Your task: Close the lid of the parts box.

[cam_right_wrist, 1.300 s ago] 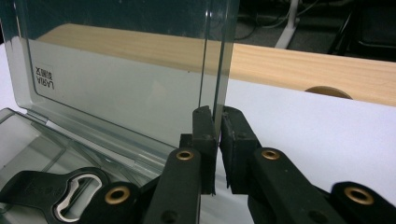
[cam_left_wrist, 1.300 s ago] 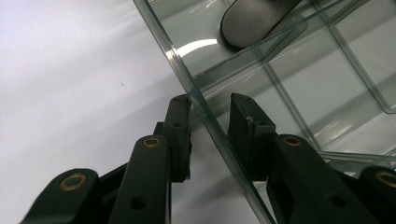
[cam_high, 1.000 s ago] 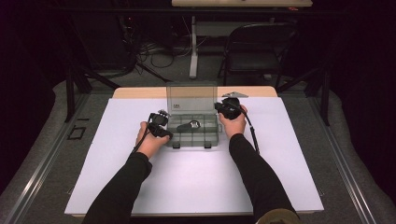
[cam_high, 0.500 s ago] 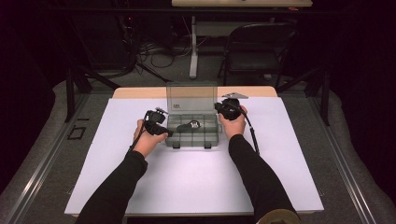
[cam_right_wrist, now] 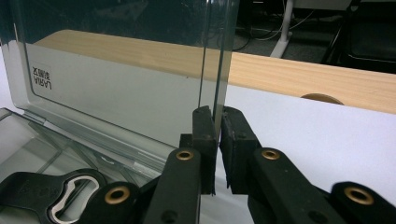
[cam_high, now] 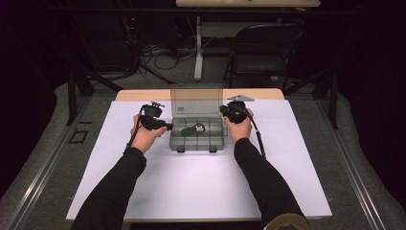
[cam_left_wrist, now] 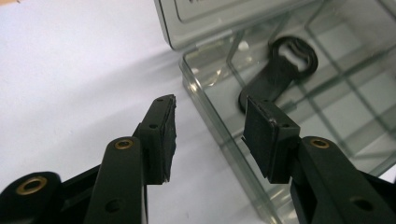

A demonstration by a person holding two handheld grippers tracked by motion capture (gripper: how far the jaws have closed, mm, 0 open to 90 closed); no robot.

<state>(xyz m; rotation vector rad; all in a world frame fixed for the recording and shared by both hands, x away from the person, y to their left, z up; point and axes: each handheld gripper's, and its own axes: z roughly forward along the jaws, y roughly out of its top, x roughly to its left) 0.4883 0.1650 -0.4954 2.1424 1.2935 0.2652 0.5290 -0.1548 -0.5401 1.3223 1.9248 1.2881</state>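
Since a second ago the left tool (cam_left_wrist: 210,126) has let go and risen, jaws just opening empty beside one box (cam_high: 197,139) holding seemingly one opener (cam_left_wrist: 280,70), while the right tool (cam_right_wrist: 217,122) clamps the lid (cam_right_wrist: 126,70).

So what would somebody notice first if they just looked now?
Probably the clear grey box in the middle of the white table, its lid standing up, pinched by the right tongs. Then the black bottle opener inside, with the left tongs open, empty, beside the box's left wall.

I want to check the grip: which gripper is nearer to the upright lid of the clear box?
Right. The right gripper has its jaws shut on the lid edge. The left gripper, jaws just opened and empty, hovers at the box's left wall, below the lid.
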